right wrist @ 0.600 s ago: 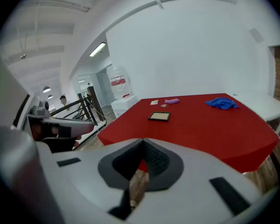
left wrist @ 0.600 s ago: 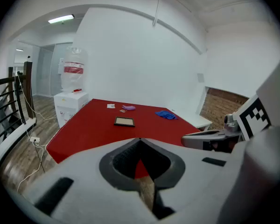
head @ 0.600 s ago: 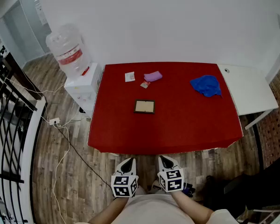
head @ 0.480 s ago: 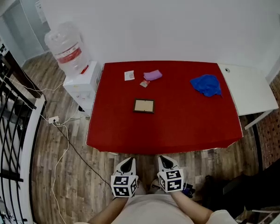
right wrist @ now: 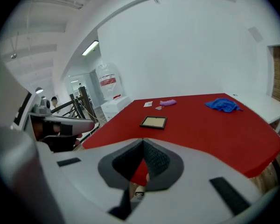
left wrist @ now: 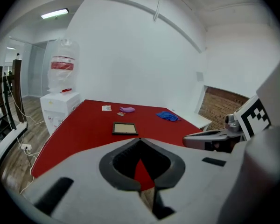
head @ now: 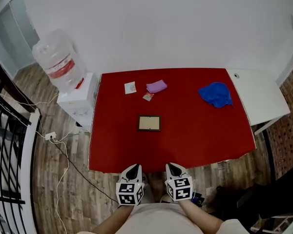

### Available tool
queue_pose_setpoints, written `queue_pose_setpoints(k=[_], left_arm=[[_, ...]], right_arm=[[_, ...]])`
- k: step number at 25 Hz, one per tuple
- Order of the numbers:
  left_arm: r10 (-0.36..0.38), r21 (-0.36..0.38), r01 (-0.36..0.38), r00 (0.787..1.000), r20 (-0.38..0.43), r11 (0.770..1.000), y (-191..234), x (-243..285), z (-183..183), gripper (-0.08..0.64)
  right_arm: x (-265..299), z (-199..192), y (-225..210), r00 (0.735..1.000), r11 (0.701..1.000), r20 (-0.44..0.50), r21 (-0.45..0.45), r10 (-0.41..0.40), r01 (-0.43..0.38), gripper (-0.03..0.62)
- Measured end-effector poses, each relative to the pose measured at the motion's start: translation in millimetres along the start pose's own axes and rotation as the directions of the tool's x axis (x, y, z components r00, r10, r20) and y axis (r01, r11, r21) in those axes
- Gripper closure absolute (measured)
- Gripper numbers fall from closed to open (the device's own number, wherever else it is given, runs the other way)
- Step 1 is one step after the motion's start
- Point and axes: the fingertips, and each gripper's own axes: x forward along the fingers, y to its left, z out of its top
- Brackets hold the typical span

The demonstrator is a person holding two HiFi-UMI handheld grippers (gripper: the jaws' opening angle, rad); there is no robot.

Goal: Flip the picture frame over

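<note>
The picture frame (head: 150, 123) lies flat, face up it seems, near the middle of the red desk (head: 200, 135), a bit to the left. It has bare desk all round, so it can be taken from any side. Beyond it, at the far side, lie a purple cloth (head: 156, 86) & a small card (head: 130, 87), w/ a blue cloth (head: 215, 94) far right. The left tongs (head: 133, 169) and right tongs (head: 174, 169) hang before the near desk edge, well apart from the frame. Both are closed tip to tip and hold nothing.
</note>
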Motion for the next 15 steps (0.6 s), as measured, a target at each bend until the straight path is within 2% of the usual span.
queue_pose_setpoints(k=[7,15], left_arm=[[-0.074,0.068,0.074,0.997,0.000,0.995,44.1,54.5,59.8,0.571],[-0.124,0.080,0.126,0.992,-0.038,0.989,65.4,86.8,76.8,0.571]], right_arm=[[65.6,59.2,-5.0,0.998,0.998,0.018,0.024,-0.059,0.058,0.597],[97.6,84.0,-17.0,0.993,0.992,-0.007,0.031,-0.121,0.121,0.597]])
